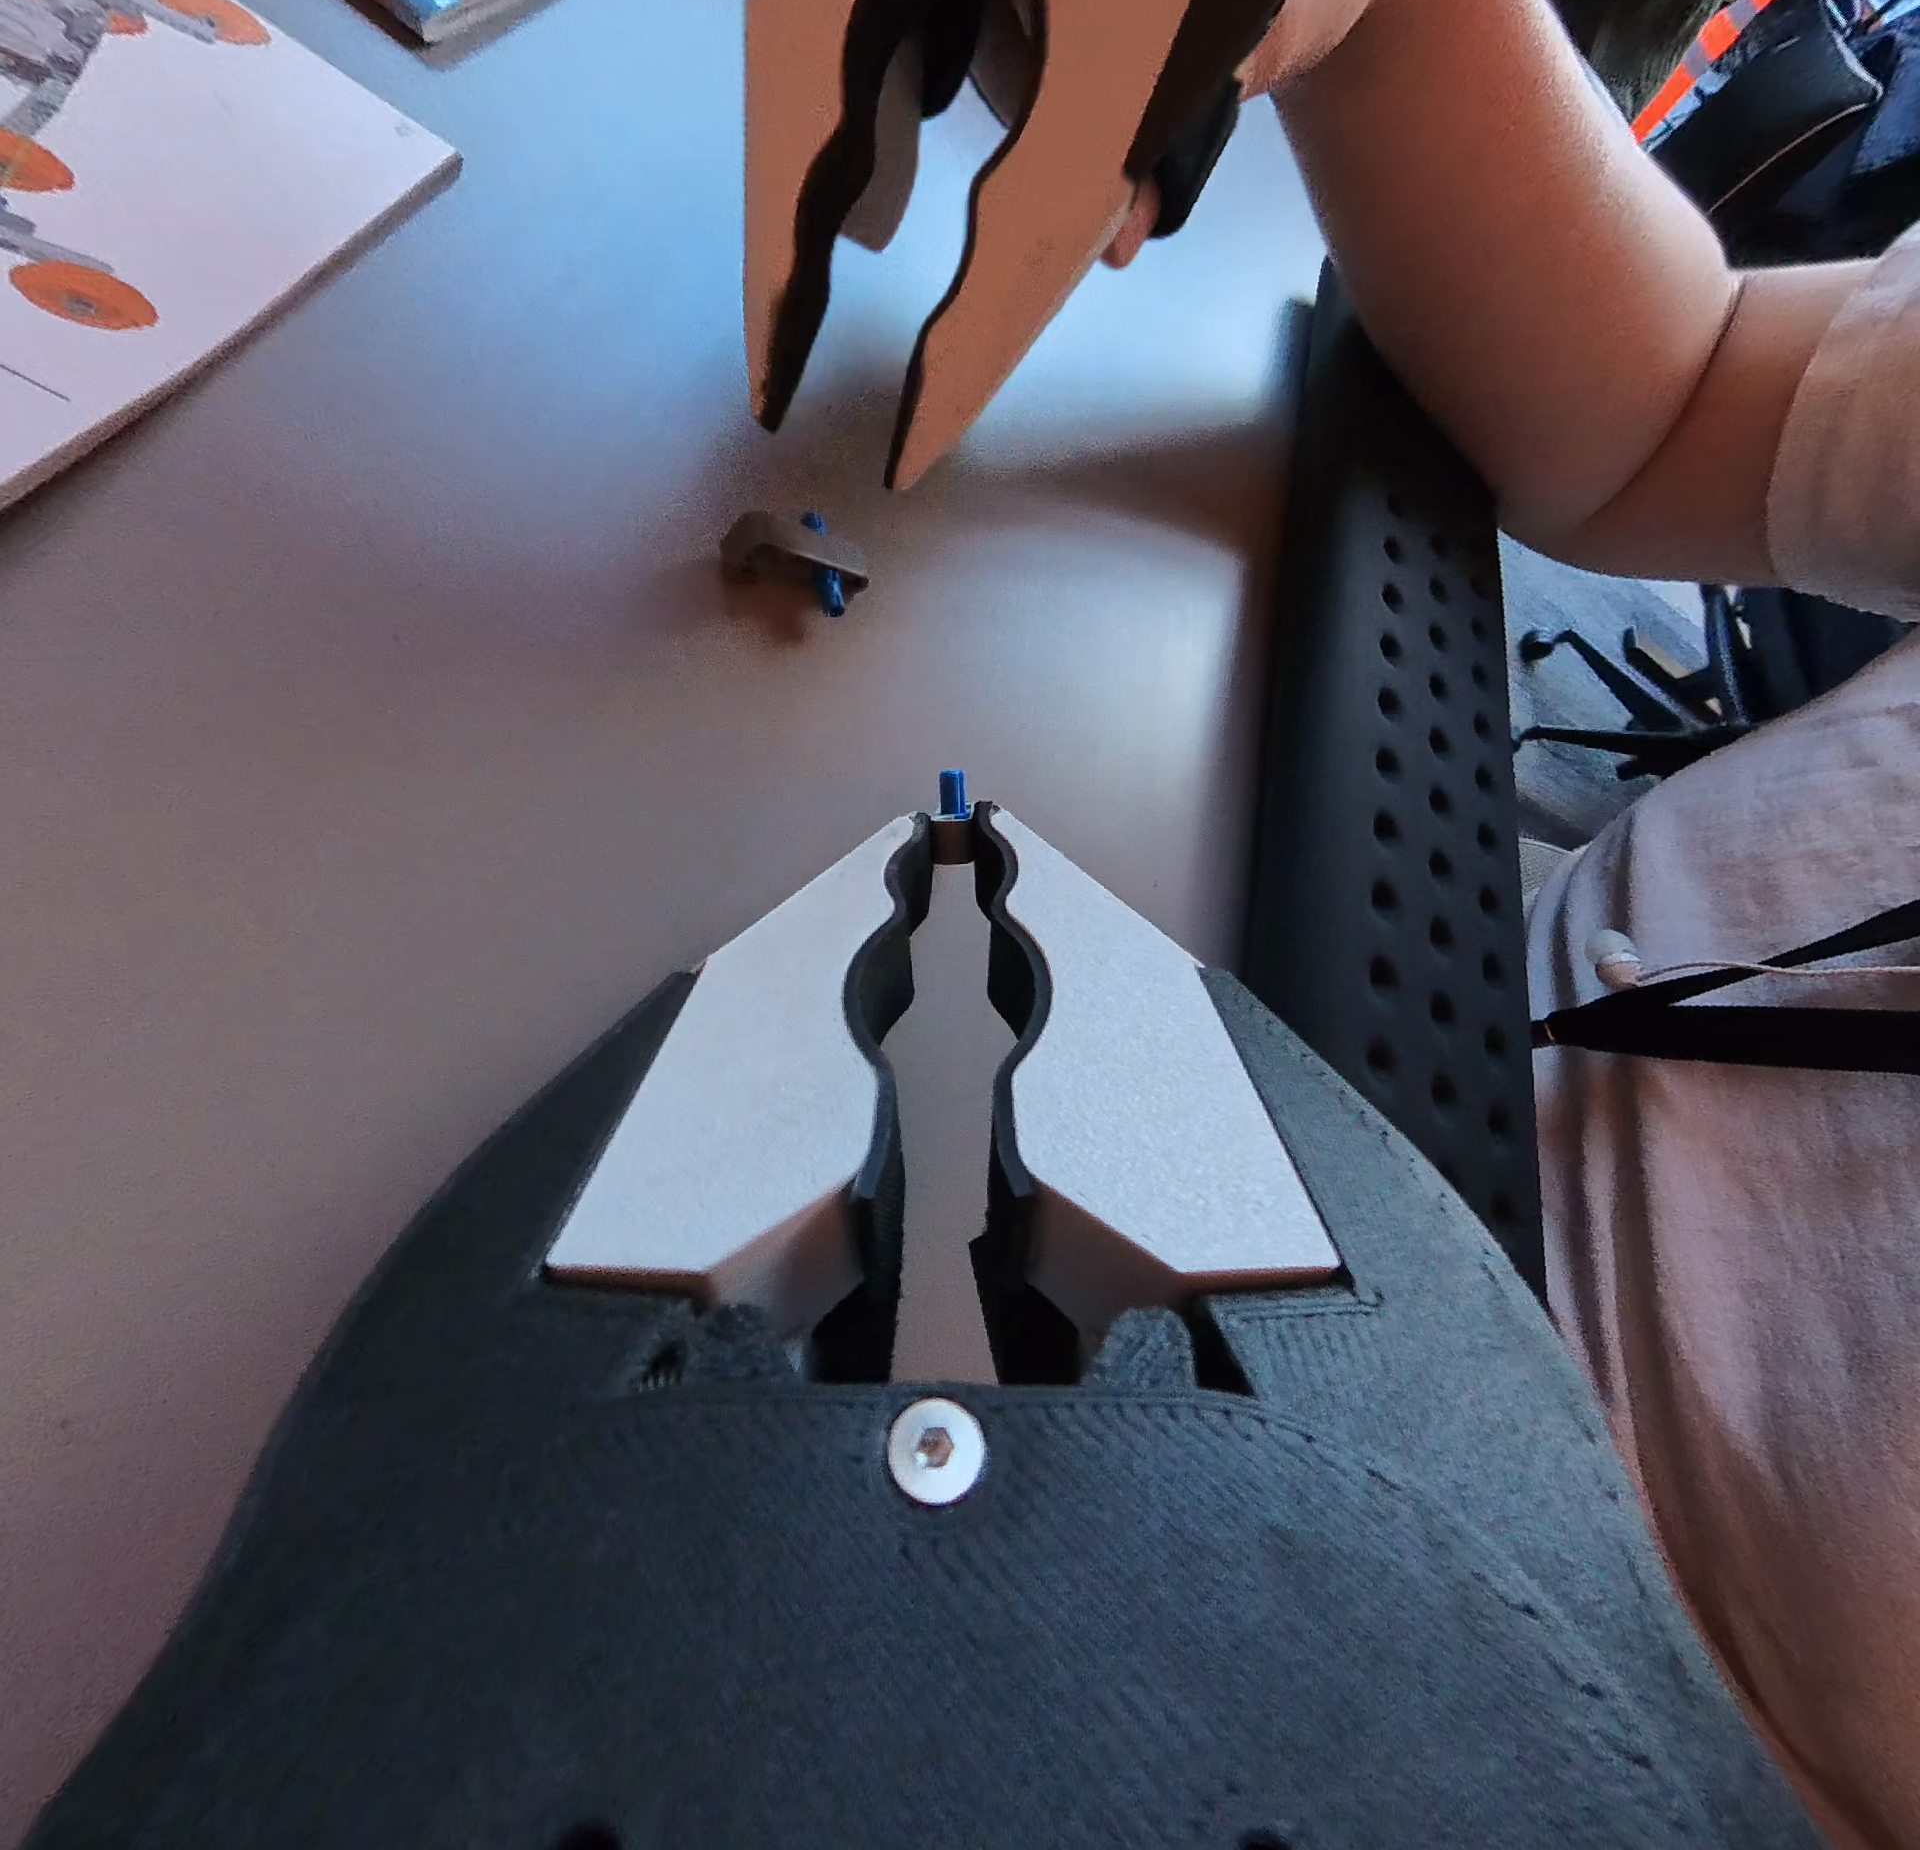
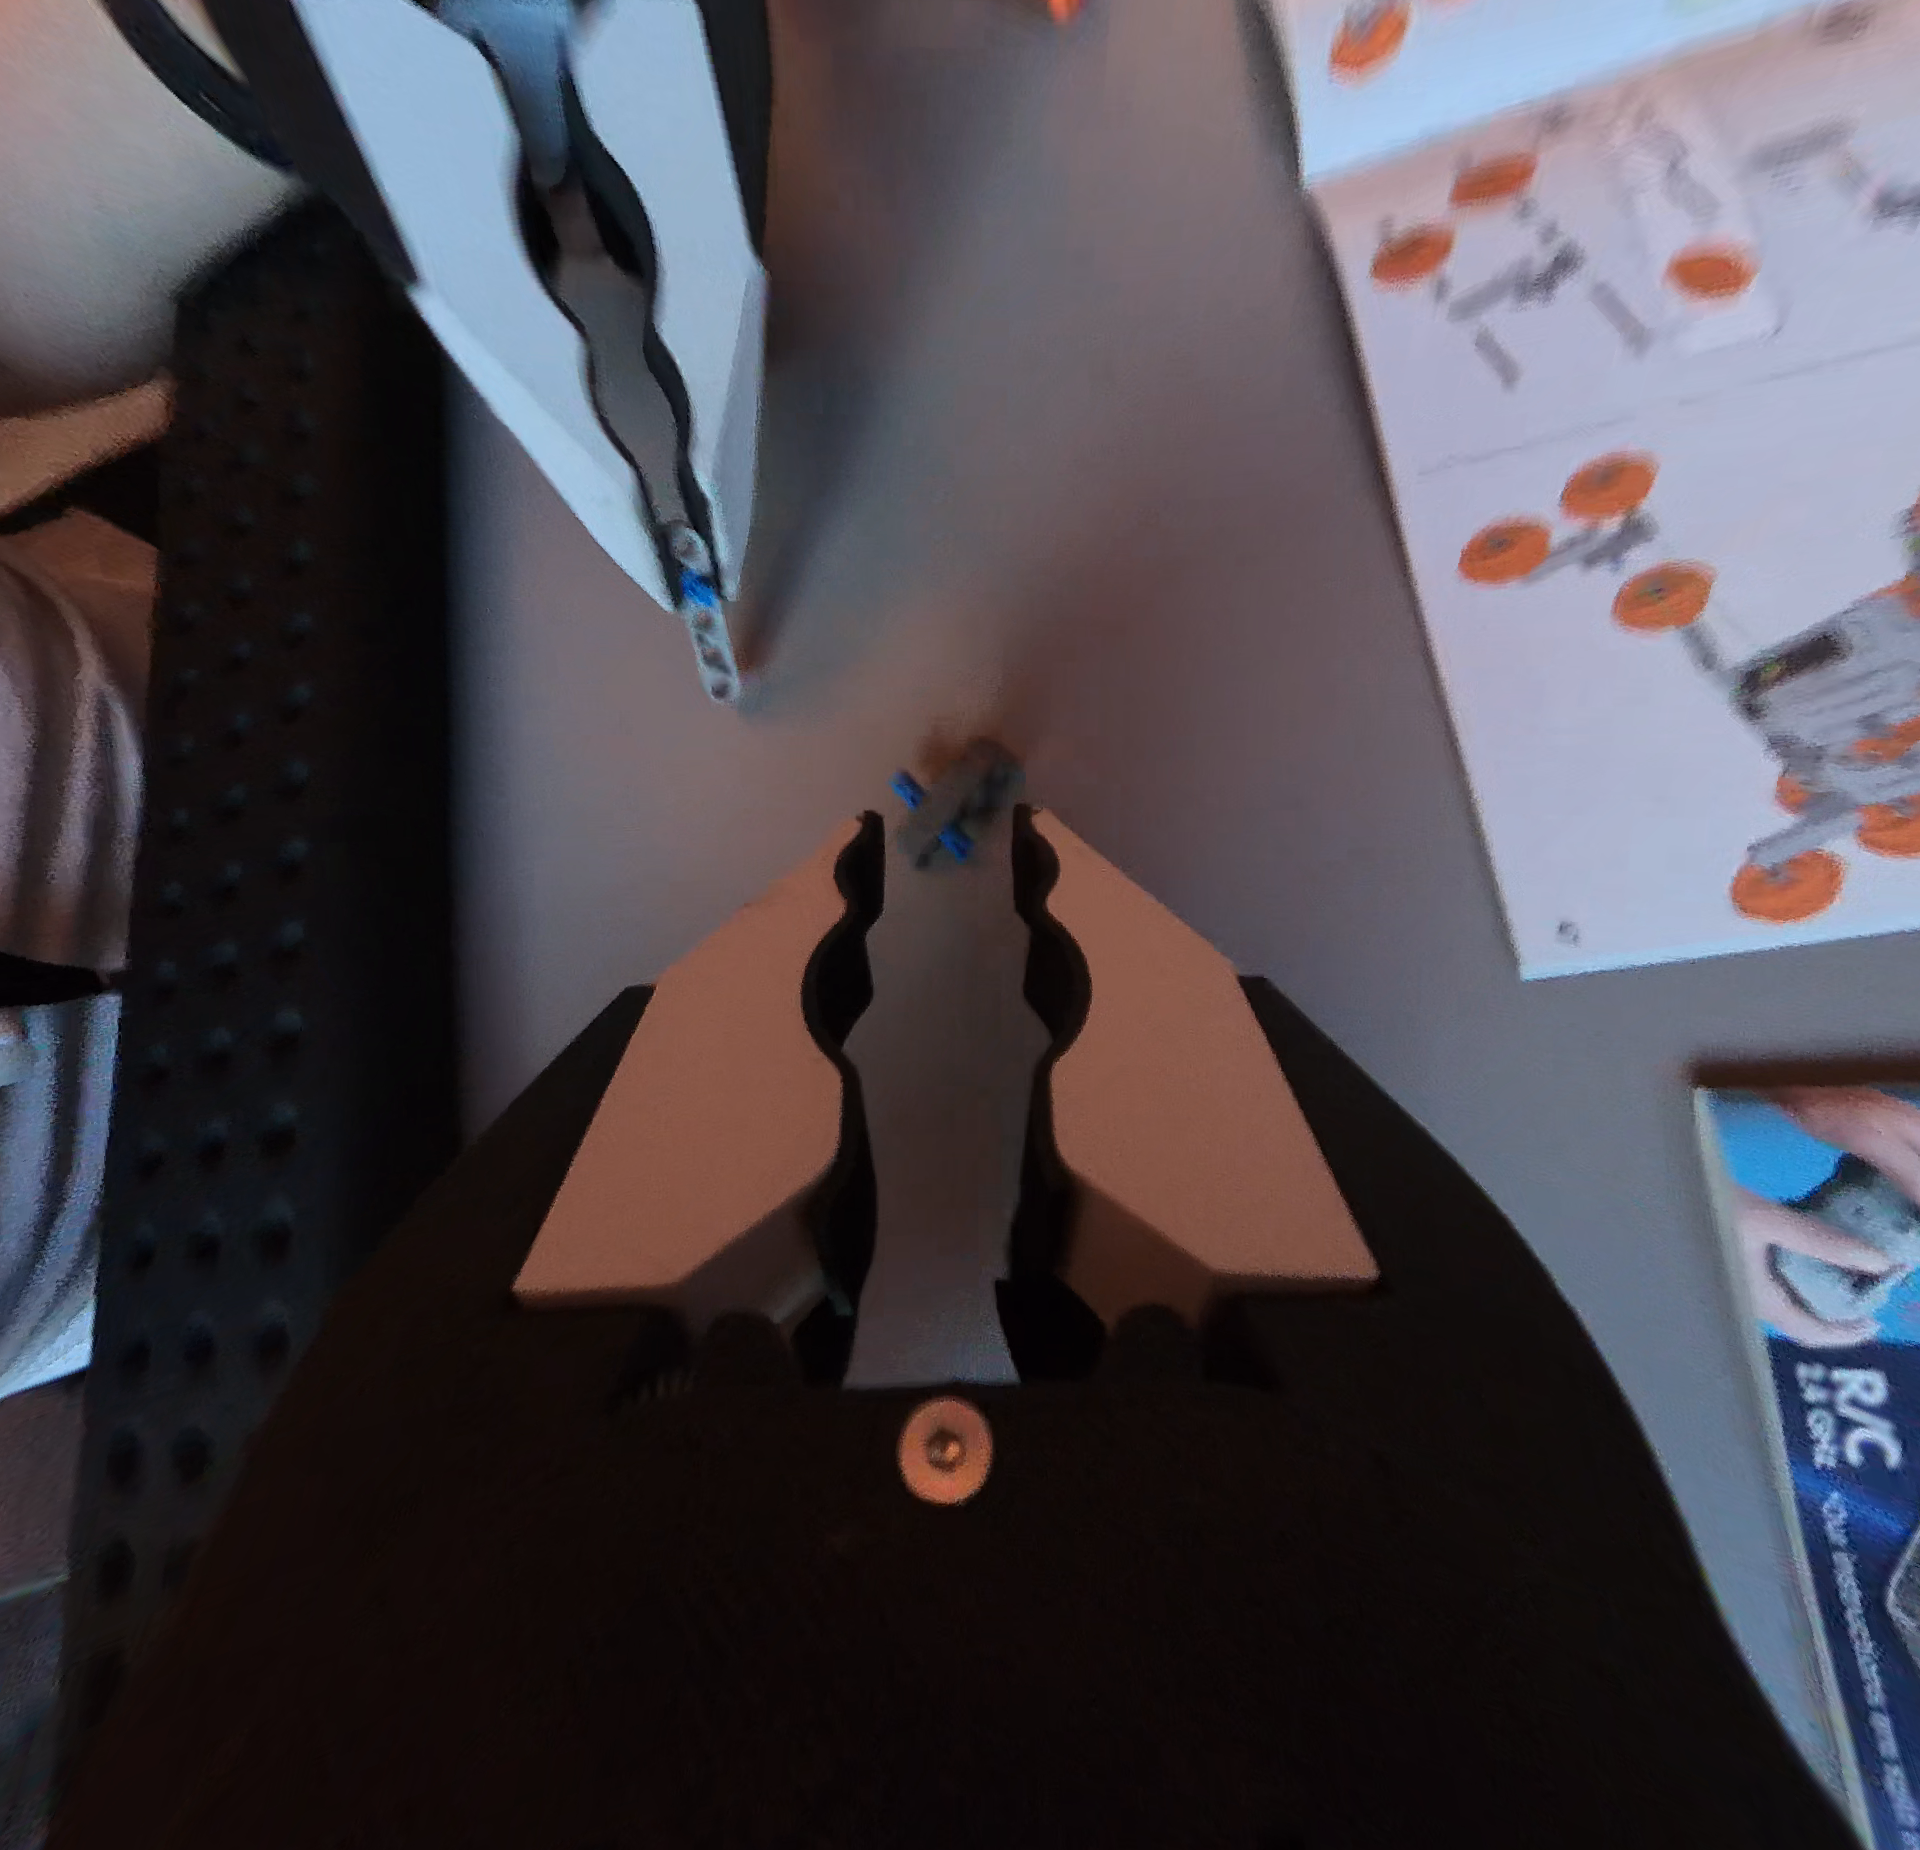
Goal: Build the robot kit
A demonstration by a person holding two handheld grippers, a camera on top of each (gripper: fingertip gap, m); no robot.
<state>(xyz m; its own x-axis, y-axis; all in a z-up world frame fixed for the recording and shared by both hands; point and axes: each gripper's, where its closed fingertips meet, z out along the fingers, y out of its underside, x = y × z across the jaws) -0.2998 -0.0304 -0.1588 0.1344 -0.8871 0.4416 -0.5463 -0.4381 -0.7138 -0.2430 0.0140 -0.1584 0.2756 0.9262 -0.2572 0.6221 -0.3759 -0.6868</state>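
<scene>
My left gripper (image 1: 951, 815) is pinching a small grey building beam (image 2: 707, 605). A blue pin (image 1: 952, 791) pokes out of the beam right at my fingertips. In the right wrist view the beam sticks out past the tips, and its far end is close to the desk (image 1: 416, 761). I cannot tell if it touches.

My right gripper (image 2: 940, 813) is spread open. It holds nothing. Its tips sit on either side of a little grey piece with blue pins (image 2: 951, 808) that lies on the desk. I cannot tell if the tips touch it, because that picture is blurry. In the left wrist view the same grey piece (image 1: 795, 559) lies on the desk below the right gripper's tips.

I think these plastic pieces are very light, hard and a bit slippery. They could pop out or spin if I squeeze at a corner. I would grab the grey piece across its flat sides, not by the thin blue pins.

Farther out, an open instruction booklet (image 2: 1621, 553) with orange wheels in its drawings lies toward the far side of the desk. A box with a blue picture (image 2: 1829, 1385) sits by it. A black strip with rows of holes (image 1: 1392, 761) runs along the near edge of the desk, next to my arm (image 1: 1507, 273) and shirt (image 1: 1714, 1281).
</scene>
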